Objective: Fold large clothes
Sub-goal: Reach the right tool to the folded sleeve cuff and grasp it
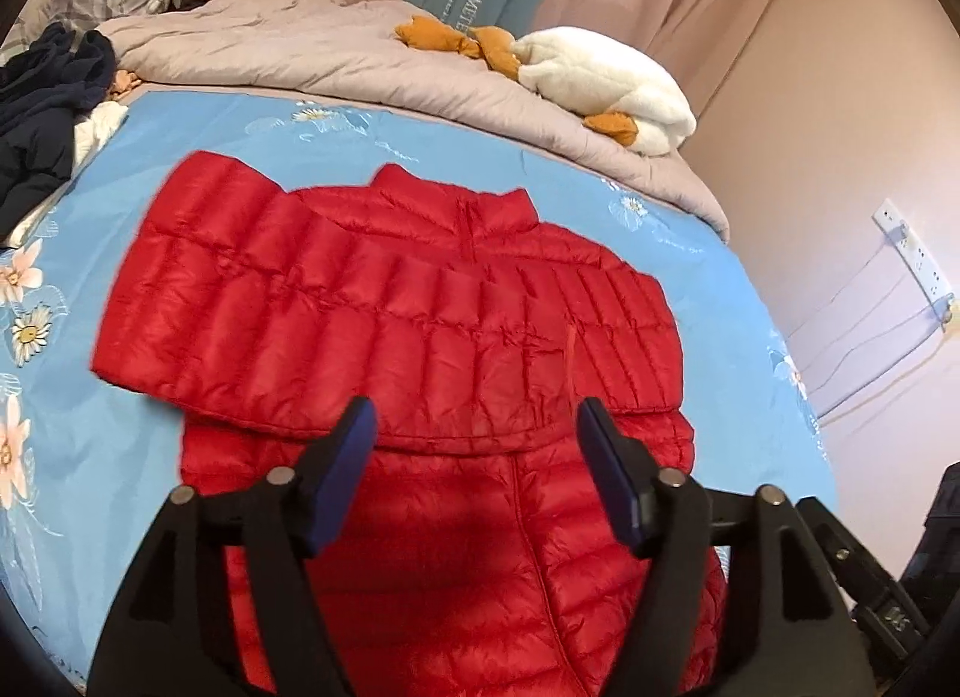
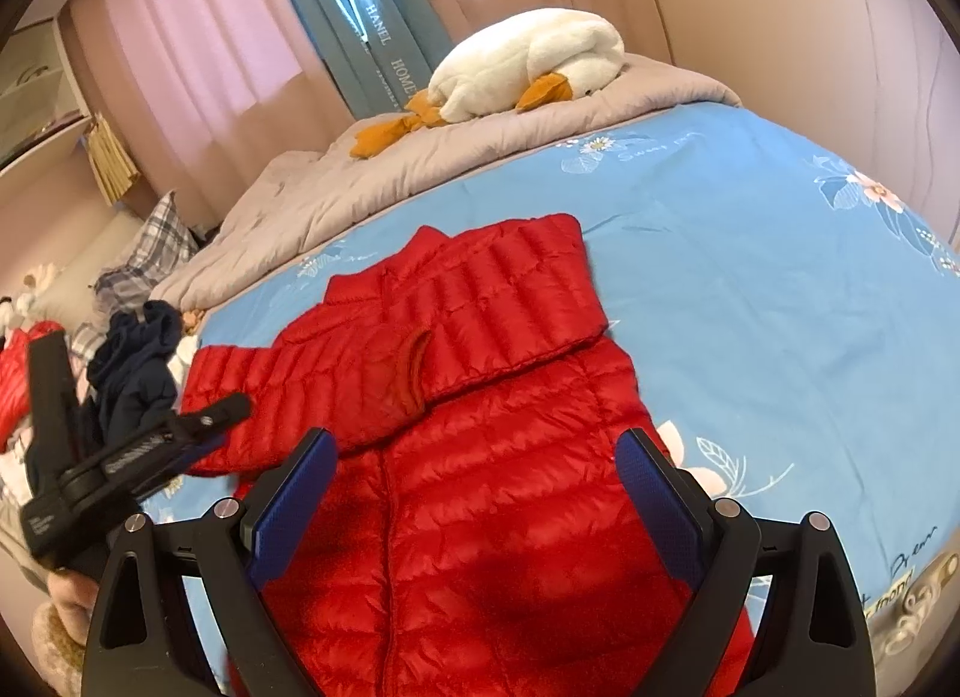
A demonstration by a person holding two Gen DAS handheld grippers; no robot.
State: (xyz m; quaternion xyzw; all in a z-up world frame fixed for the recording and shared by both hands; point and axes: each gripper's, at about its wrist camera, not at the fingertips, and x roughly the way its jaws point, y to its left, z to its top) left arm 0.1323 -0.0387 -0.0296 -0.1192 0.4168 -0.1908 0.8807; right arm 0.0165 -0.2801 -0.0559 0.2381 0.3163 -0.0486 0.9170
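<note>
Blue-padded fingers frame the nearest part of both views. The left gripper [image 1: 477, 427] stands spread, its pads clear of the fabric with nothing between them, hanging just above the red down jacket [image 1: 384, 337]. The right gripper [image 2: 474, 457] is likewise spread and empty, poised over the jacket's lower body.

Below them the jacket lies flat, front up, on the blue floral bedsheet [image 2: 750, 289], zip running up the middle toward the stand-up collar [image 1: 456, 199]. Both sleeves are already laid across the chest: one sleeve [image 1: 252, 301] sits crosswise over the upper body, its cuff edge overhanging the side, and a cuff opening [image 2: 414, 373] shows in the right wrist view. The hem end lies nearest the grippers, partly out of frame.

By my reading, the sleeve folds are done and the step in hand is the release after laying a sleeve down. The next move probably calls for each gripper to take a corner of the hem and carry the lower half up to the collar, keeping the slippery, puffy shell from sliding the sleeves out of place.

Further off, a pile of dark clothes [image 1: 48, 103] sits at the side of the bed, a grey quilt [image 1: 300, 55] is bunched beyond the sheet, and a white plush goose [image 2: 528, 67] lies on it before pink curtains [image 2: 198, 37].
</note>
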